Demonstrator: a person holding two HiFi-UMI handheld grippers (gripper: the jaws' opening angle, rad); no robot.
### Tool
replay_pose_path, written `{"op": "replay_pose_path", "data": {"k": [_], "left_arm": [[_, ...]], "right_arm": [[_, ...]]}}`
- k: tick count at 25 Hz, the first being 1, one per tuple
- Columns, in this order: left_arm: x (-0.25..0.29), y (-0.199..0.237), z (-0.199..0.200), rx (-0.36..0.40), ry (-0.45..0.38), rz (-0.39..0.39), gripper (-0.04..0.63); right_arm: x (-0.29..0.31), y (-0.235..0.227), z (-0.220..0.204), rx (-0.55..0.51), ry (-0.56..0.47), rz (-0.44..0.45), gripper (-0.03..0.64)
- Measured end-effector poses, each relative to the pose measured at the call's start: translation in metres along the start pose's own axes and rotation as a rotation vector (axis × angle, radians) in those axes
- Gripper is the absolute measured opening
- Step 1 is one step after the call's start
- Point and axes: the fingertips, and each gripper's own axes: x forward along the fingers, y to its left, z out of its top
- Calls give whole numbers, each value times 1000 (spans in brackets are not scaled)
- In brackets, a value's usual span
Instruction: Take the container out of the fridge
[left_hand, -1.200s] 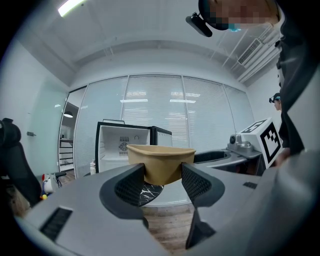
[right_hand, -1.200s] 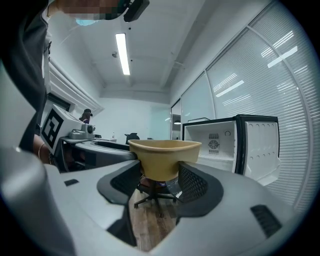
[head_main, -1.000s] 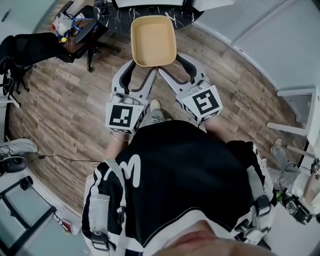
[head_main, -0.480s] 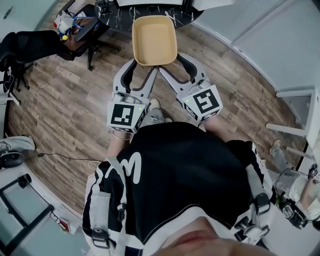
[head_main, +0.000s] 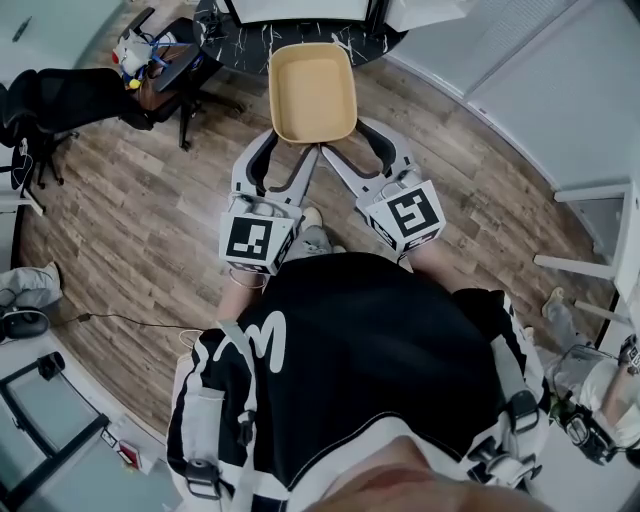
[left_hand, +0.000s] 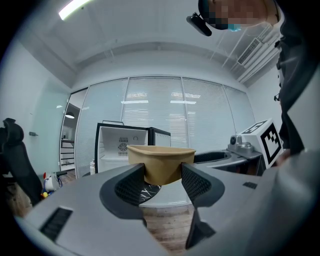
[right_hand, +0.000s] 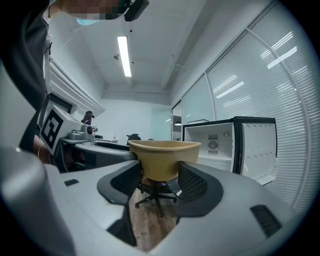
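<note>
A tan, empty, rounded-rectangular container hangs in the air in front of the person, over the wood floor. My left gripper is shut on its near left rim, and my right gripper is shut on its near right rim. In the left gripper view the container sits pinched between the two dark jaws of the left gripper. The right gripper view shows the same container clamped in the right gripper. The fridge stands with its door open behind it; the fridge also shows at the right.
A dark marble-patterned table lies just beyond the container. Black office chairs and a cluttered seat stand at the left. White partitions line the right side. An office chair stands on the wood floor beyond the jaws.
Both grippers and the container have shifted a little forward and right in the head view, closer to the dark table. The grip on the container is unchanged.
</note>
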Motion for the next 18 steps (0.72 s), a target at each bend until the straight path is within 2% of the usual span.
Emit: {"op": "replay_pose_path", "data": {"k": [18], "left_arm": [[-5, 6, 1, -10, 1, 23, 236]], "right_arm": [[5, 5, 1, -1, -3, 12, 241]]}}
